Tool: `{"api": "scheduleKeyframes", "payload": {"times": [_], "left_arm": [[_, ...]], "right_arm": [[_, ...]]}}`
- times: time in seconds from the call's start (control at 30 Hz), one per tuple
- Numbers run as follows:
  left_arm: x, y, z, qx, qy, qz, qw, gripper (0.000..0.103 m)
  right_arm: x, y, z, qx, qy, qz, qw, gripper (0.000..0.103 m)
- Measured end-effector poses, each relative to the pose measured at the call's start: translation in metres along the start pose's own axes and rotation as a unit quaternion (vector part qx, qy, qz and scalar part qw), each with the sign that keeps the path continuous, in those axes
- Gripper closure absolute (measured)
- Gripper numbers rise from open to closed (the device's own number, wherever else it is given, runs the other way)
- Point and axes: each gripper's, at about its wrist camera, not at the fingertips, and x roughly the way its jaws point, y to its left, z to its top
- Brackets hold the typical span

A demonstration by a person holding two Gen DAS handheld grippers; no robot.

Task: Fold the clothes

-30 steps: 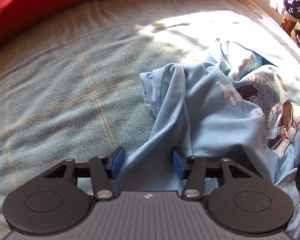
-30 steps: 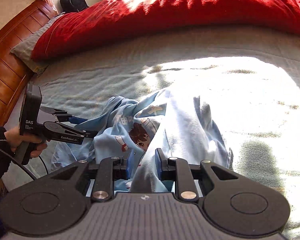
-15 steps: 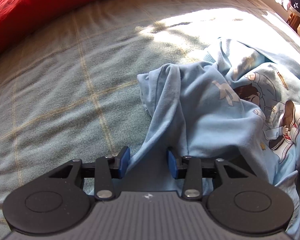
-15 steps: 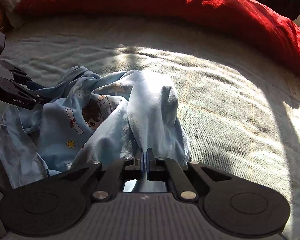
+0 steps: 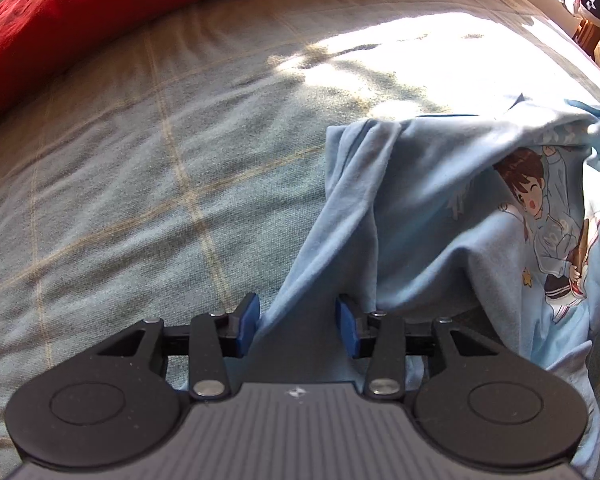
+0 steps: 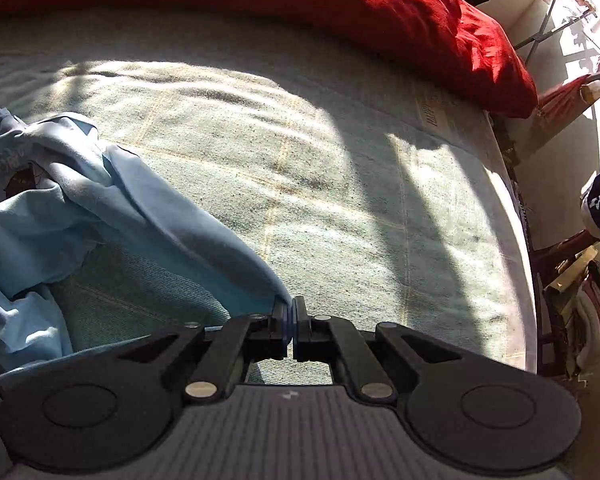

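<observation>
Light-blue cartoon-print shirt [image 5: 440, 216] lies crumpled on the green plaid bed [image 5: 140, 184], below the red pillow [image 6: 340, 4]. My right gripper [image 6: 293, 320] has its jaws clamped on a fold of it; my left gripper [image 5: 298, 324] stands part-open, cloth between the blue pads [image 5: 249, 322], grip unclear

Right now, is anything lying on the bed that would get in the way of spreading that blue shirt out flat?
Nothing visible does. The blanket beside the light blue cartoon shirt is bare up to the red pillow. The right tongs are shut on a corner of it; cloth lies between the left tongs.
</observation>
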Motion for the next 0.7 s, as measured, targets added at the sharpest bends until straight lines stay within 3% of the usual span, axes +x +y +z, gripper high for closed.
{"api": "scheduleKeyframes", "payload": {"times": [0.13, 0.27, 0.37, 0.47, 0.6, 0.7], "left_arm": [[0.0, -0.005, 0.007, 0.012, 0.005, -0.003, 0.9999, 0.06], [-0.006, -0.01, 0.013, 0.026, 0.0, -0.005, 0.9997, 0.06], [-0.019, -0.013, 0.022, 0.029, -0.017, -0.019, 0.9993, 0.059], [-0.029, -0.015, 0.036, 0.025, -0.04, -0.041, 0.998, 0.049], [-0.02, -0.029, 0.06, 0.041, -0.047, -0.051, 0.9968, 0.049], [-0.012, -0.054, 0.066, 0.105, -0.049, -0.031, 0.9928, 0.048]], "right_arm": [[0.018, -0.025, -0.013, 0.03, 0.03, -0.021, 0.999, 0.101], [0.029, -0.029, -0.02, 0.06, 0.053, 0.01, 0.997, 0.094], [0.016, -0.026, -0.013, 0.065, 0.02, 0.043, 0.997, 0.082], [0.004, -0.024, 0.007, 0.076, -0.015, 0.096, 0.992, 0.079], [0.01, 0.0, 0.047, 0.044, -0.051, 0.144, 0.987, 0.066], [0.025, 0.028, 0.08, -0.017, -0.078, 0.173, 0.982, 0.065]]}}
